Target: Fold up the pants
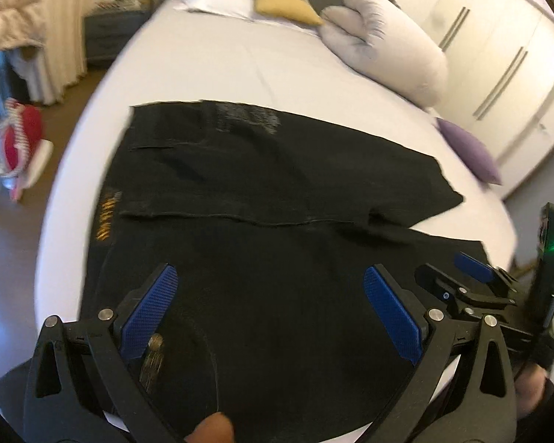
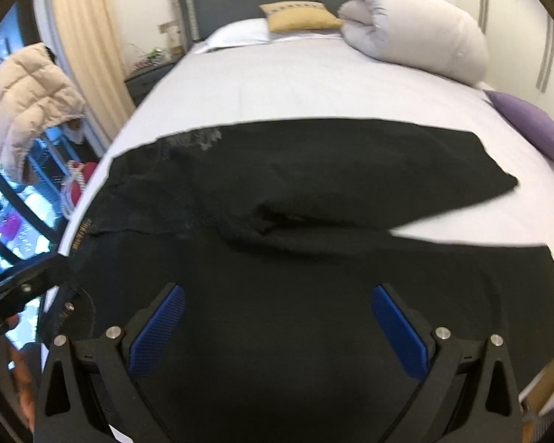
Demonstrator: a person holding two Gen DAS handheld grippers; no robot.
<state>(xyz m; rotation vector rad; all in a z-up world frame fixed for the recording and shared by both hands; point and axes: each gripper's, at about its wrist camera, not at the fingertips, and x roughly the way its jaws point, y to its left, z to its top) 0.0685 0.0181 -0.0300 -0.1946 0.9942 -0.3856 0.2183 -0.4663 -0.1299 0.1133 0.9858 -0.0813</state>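
Black pants (image 1: pixel 262 199) lie spread flat on the white bed (image 1: pixel 240 62), waist to the left with a gold label, both legs running right. In the right wrist view the pants (image 2: pixel 314 184) fill the lower half. My left gripper (image 1: pixel 271 280) hovers open above the near leg close to the waist, nothing between its blue pads. The right gripper (image 1: pixel 476 277) shows at the right of the left wrist view, over the near leg's hem. My right gripper (image 2: pixel 277 302) is open above the near leg, holding nothing.
A rolled white duvet (image 2: pixel 417 22), a yellow cushion (image 2: pixel 299 16) and a purple cushion (image 2: pixel 532 129) sit at the bed's far and right sides. A red item (image 1: pixel 18 140) and a beige jacket (image 2: pixel 26 99) are on the left beyond the bed edge. Wardrobe doors (image 1: pixel 506 59) stand right.
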